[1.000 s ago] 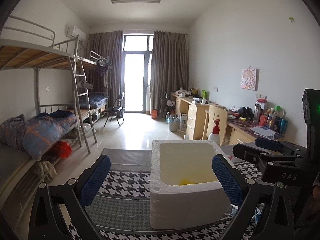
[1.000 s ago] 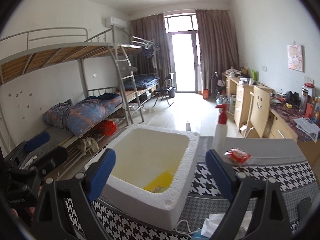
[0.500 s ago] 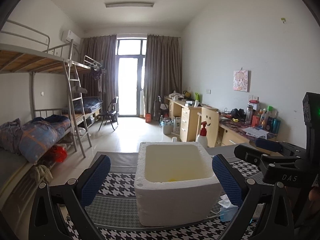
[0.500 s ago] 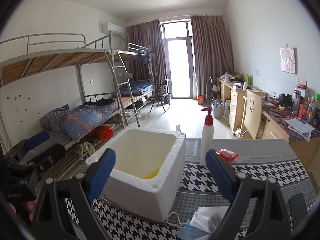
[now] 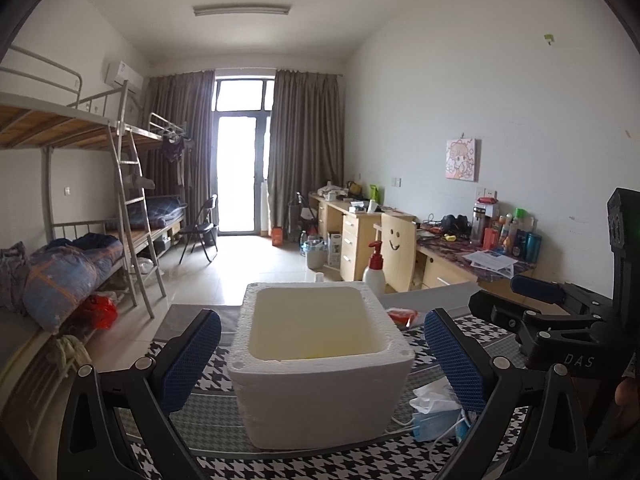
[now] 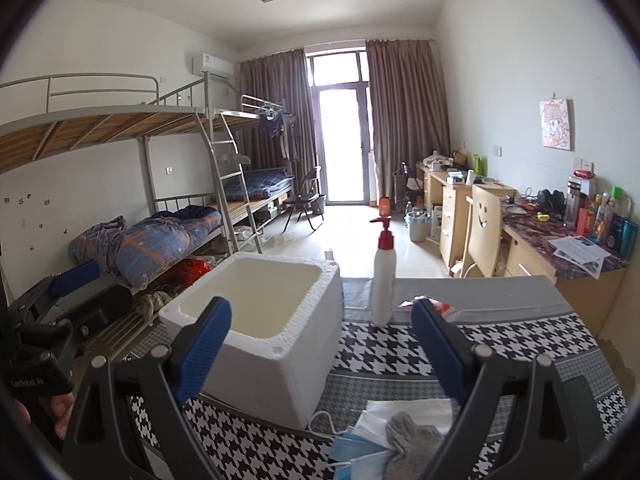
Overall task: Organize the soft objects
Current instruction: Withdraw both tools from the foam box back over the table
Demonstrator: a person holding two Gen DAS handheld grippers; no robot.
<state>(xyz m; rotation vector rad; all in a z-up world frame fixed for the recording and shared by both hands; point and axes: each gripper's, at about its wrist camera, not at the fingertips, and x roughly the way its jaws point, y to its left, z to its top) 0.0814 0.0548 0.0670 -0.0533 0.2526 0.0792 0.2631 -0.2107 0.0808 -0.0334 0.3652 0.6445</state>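
Note:
A white foam box (image 5: 320,364) stands on the houndstooth table cloth (image 5: 208,376); it also shows in the right wrist view (image 6: 264,328). Blue face masks (image 6: 360,456), a grey sock (image 6: 412,440) and white tissue (image 6: 404,408) lie right of the box; the masks also show in the left wrist view (image 5: 436,424). My left gripper (image 5: 320,364) is open and empty, held back from the box. My right gripper (image 6: 320,344) is open and empty above the cloth, near the box's right side.
A white pump bottle with a red top (image 6: 383,276) stands behind the box. A red packet (image 6: 436,306) lies beside it. Bunk beds (image 6: 160,220) run along the left, desks (image 6: 460,204) and a chair (image 6: 484,232) along the right.
Both grippers have pulled back and risen from the box; it looks smaller and farther. The yellow thing inside it is out of sight. The masks, sock and tissue have come into view.

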